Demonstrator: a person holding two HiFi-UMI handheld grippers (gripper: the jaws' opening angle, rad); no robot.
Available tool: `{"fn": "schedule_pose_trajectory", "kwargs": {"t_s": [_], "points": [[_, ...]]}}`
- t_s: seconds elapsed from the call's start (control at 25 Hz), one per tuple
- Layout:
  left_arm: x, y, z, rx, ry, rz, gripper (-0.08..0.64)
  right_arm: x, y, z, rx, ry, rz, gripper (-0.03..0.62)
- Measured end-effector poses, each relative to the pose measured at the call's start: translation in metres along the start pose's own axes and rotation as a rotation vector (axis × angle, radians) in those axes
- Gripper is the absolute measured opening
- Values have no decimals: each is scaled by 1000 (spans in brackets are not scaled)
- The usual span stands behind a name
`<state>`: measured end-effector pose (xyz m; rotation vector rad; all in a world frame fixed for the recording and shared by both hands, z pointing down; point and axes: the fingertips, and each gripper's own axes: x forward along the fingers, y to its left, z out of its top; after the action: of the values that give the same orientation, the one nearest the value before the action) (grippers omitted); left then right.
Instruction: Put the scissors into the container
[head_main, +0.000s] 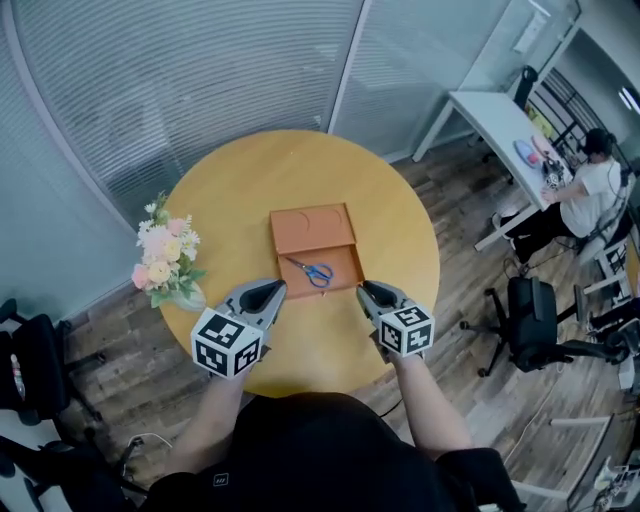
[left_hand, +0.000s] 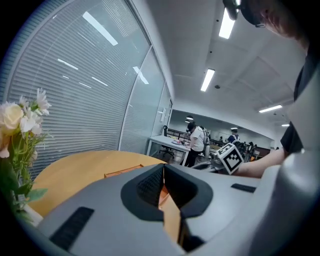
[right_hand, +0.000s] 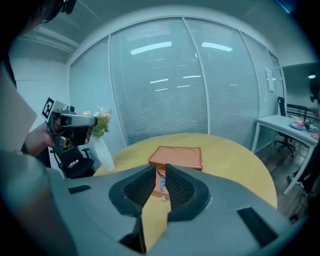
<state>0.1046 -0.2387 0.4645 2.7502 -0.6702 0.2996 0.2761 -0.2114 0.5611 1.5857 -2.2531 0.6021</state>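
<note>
The scissors (head_main: 312, 271), one blue-handled pair, lay flat inside the orange container (head_main: 315, 228), in its near half, at the middle of the round table (head_main: 250, 180). By the look of it, the job was done, which would explain why both grippers hung clear at the table's near edge, one to each side of the box. Left gripper (head_main: 277, 289): jaws clenched together, nothing in them. Right gripper (head_main: 363, 287): jaws a little apart, released, nothing between. The count was one container, its lid laid open toward the far edge; two grippers; and one vase of flowers (head_main: 165, 262) at the left edge, out of the way.
</note>
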Motion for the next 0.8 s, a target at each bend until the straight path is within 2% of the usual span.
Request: {"fn": "schedule_pose_trajectory", "kwargs": {"t_s": [0.28, 0.44, 0.72, 0.8], "points": [[7, -33, 36, 95, -32, 75, 14, -67, -9, 52, -12, -214, 52, 44], [8, -45, 54, 142, -30, 117, 14, -95, -7, 90, -61, -341, 77, 40], [-9, -76, 109, 200, -140, 102, 14, -154, 24, 137, -144, -536, 81, 35], [-19, -88, 124, 243, -170, 84, 14, -176, 35, 145, -167, -581, 64, 35]]}}
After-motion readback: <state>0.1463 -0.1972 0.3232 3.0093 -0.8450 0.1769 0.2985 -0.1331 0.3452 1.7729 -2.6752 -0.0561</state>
